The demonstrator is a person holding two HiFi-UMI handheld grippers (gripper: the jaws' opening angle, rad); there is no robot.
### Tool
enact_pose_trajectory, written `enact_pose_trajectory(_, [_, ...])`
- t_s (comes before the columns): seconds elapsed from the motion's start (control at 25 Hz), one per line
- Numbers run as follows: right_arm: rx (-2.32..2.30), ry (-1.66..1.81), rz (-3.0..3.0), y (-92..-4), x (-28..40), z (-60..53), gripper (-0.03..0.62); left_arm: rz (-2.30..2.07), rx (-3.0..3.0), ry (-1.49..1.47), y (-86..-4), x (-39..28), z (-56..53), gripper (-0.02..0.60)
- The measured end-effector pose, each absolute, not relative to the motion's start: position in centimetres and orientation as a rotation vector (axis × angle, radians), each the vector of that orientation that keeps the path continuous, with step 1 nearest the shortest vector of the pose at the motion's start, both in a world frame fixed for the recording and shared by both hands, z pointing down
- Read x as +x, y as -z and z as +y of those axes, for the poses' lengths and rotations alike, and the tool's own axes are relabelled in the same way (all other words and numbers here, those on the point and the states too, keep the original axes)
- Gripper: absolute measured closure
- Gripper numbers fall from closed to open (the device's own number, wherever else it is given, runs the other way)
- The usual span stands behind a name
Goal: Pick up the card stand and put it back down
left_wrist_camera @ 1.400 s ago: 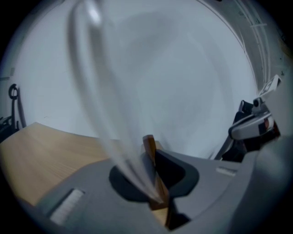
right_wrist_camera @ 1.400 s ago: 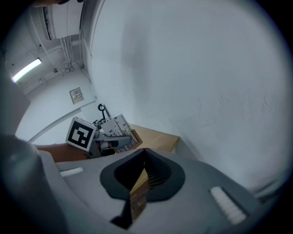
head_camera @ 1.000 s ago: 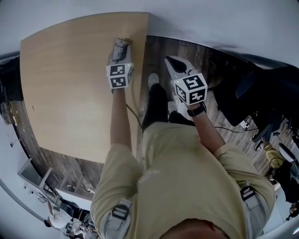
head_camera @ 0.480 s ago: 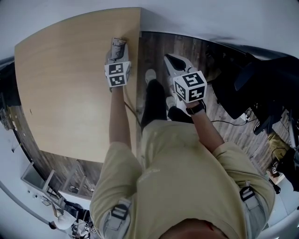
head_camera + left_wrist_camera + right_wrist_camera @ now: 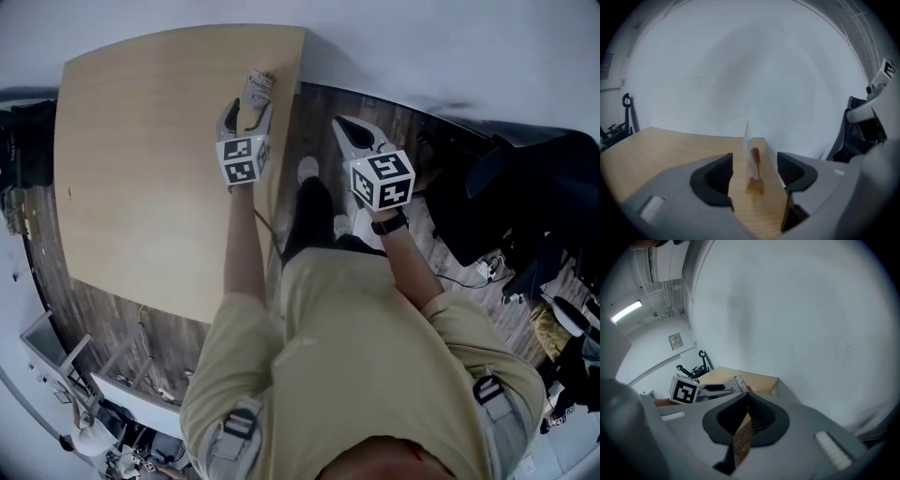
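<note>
While the left tool (image 5: pixel 246 112) opens its jaws, the card stand (image 5: pixel 258 88) stands upright between them, clear of both pads, at the worktop's (image 5: pixel 141 169) far right corner. The right tool (image 5: pixel 353 133) hangs closed and empty beyond the right edge.

Card stand (image 5: pixel 259 89) at table (image 5: pixel 141 169) corner, open surface leftward, wall (image 5: pixel 740 70) behind

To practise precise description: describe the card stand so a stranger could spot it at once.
Find the pale wooden table and go to its far right corner. There, before the opening jaws of the left gripper, untouched, stands the card stand: a thin upright card on a small brown block, the only object on the table.
</note>
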State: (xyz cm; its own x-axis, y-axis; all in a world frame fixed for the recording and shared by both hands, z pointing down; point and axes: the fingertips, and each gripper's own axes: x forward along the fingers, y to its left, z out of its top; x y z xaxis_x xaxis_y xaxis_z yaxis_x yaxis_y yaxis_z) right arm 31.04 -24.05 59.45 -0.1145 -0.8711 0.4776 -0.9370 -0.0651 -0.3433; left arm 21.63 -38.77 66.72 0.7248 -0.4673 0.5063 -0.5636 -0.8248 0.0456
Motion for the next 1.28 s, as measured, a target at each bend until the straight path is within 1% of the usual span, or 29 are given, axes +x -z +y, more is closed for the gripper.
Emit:
enact_pose_trajectory(0.08, [2.01,-0.88,-2.106,-57.6,30.3,-23.2,0.589,-0.861,2.739,-0.665,-64.1,20.2,-37.3,0.291])
enact_pose_trajectory(0.2, [2.0,-0.801,-2.177,-54.4,29.0,-22.4,0.589,-0.932,2.761,-0.57,-59.3,17.8,-35.1,0.328])
enact_pose_trajectory(0.28, [1.978,-0.731,-2.246,-51.9,27.6,-22.2,0.589,-0.981,2.779,-0.497,-55.7,16.1,-33.5,0.377])
enact_pose_trajectory(0.36, [1.955,-0.669,-2.305,-49.6,25.9,-21.0,0.589,-1.017,2.796,-0.429,-52.4,14.5,-30.9,0.383])
enact_pose_trajectory(0.4, [1.943,-0.641,-2.33,-48.6,25.0,-20.2,0.589,-1.036,2.804,-0.4,-50.8,13.7,-29.4,0.398])
enact_pose_trajectory(0.64, [1.803,-0.503,-2.516,-43.7,18.1,-16.2,0.589,-1.255,2.802,-0.229,-43.1,7.7,-21.2,0.443])
enact_pose_trajectory(0.92, [1.516,-0.5,-2.693,-42.6,7.6,-11.1,0.589,-1.526,2.679,-0.175,-39.9,-1.3,-12.1,0.486])
enact_pose_trajectory(0.96, [1.467,-0.482,-2.725,-42.0,6.2,-10.6,0.589,-1.585,2.652,-0.165,-39.4,-2.7,-11.2,0.501])
enact_pose_trajectory(1.04, [1.377,-0.454,-2.783,-41.1,3.5,-9.7,0.589,-1.703,2.6,-0.163,-38.6,-5.5,-9.7,0.563])
enact_pose_trajectory(1.08, [1.34,-0.444,-2.807,-40.7,2.0,-9.2,0.589,-1.749,2.579,-0.167,-38.4,-6.9,-8.9,0.575])
enact_pose_trajectory(1.28, [1.139,-0.33,-2.888,-38.5,-4.9,-5.9,0.589,-1.916,2.433,-0.13,-37.4,-13.4,-5.3,0.58])
